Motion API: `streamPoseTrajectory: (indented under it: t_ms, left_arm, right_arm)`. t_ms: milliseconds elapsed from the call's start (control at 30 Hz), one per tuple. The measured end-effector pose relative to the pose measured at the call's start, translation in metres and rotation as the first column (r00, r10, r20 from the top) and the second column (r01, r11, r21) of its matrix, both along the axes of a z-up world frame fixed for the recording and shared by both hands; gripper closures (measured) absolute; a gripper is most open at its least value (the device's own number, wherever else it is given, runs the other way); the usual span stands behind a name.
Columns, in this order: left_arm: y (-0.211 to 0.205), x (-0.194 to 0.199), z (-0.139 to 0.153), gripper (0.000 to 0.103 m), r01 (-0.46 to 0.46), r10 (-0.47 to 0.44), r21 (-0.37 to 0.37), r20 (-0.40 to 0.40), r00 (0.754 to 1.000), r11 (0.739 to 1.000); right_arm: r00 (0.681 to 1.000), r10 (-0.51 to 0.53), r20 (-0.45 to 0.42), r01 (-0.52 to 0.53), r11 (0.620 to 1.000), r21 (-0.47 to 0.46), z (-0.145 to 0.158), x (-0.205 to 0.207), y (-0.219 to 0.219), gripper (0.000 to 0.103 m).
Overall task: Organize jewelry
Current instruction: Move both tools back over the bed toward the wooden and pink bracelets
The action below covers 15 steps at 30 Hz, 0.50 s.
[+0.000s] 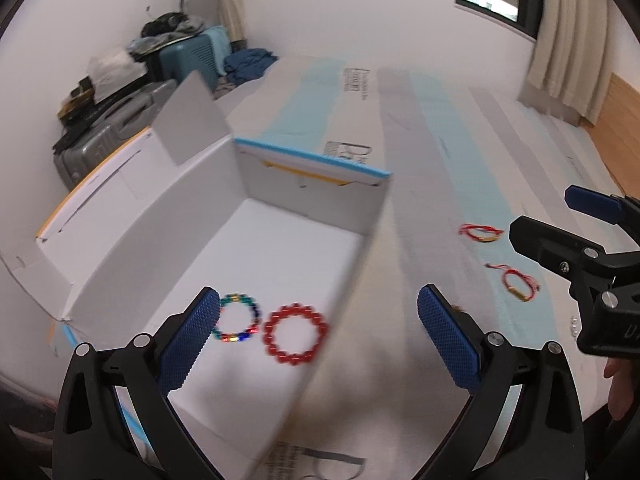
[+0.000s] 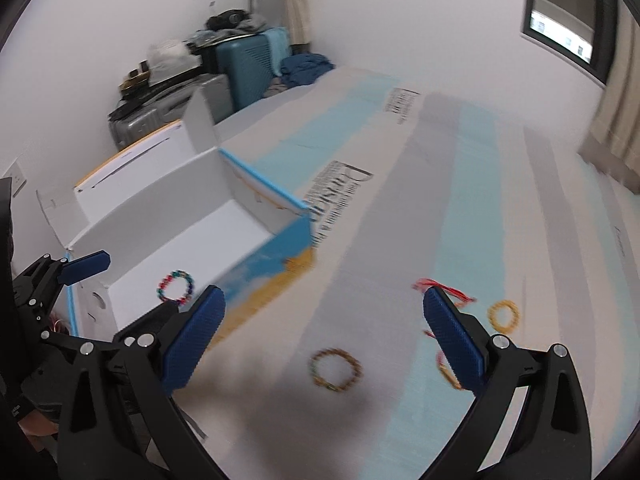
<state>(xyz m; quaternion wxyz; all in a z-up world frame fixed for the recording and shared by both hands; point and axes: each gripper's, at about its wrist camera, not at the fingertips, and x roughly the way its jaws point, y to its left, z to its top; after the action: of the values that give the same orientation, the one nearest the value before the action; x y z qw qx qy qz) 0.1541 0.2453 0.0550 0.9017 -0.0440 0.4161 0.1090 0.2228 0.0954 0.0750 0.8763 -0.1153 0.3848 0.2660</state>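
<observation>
An open white box [image 1: 280,200] holds a multicoloured bead bracelet [image 1: 236,323] and a red bead bracelet [image 1: 295,334]. My left gripper [image 1: 318,336] is open and empty over the box's near right wall. Two red string bracelets [image 1: 480,233] [image 1: 518,283] lie on the surface to the right. My right gripper [image 2: 324,332] is open and empty above a brown bead bracelet [image 2: 336,369]. A yellow bead bracelet [image 2: 504,314] and red string bracelets [image 2: 444,286] lie near its right finger. The box [image 2: 180,216] and multicoloured bracelet [image 2: 176,287] show at left.
The surface [image 1: 440,140] is flattened cardboard with pale blue and grey stripes and print. Suitcases [image 1: 120,128] and piled clothes stand at the far left by the wall. A curtain [image 1: 568,40] and window are at the far right. The right gripper [image 1: 592,240] shows at the left view's right edge.
</observation>
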Motion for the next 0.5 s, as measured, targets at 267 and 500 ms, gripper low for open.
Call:
streamPoseTrajectory:
  t_ms: [267, 500]
  left_arm:
    - [-0.061, 0.014, 0.0, 0.006, 0.086, -0.086, -0.001, 0.009, 0.996, 0.996]
    - [-0.112, 0.028, -0.002, 0.006, 0.152, -0.152, -0.001, 0.011, 0.988, 0.988]
  right_arm:
    - [0.995, -0.104, 0.005, 0.104, 0.995, 0.005, 0.005, 0.007, -0.077, 0.007]
    - [0.985, -0.174, 0.005, 0.174, 0.985, 0.006, 0.007, 0.01, -0.135, 0.008]
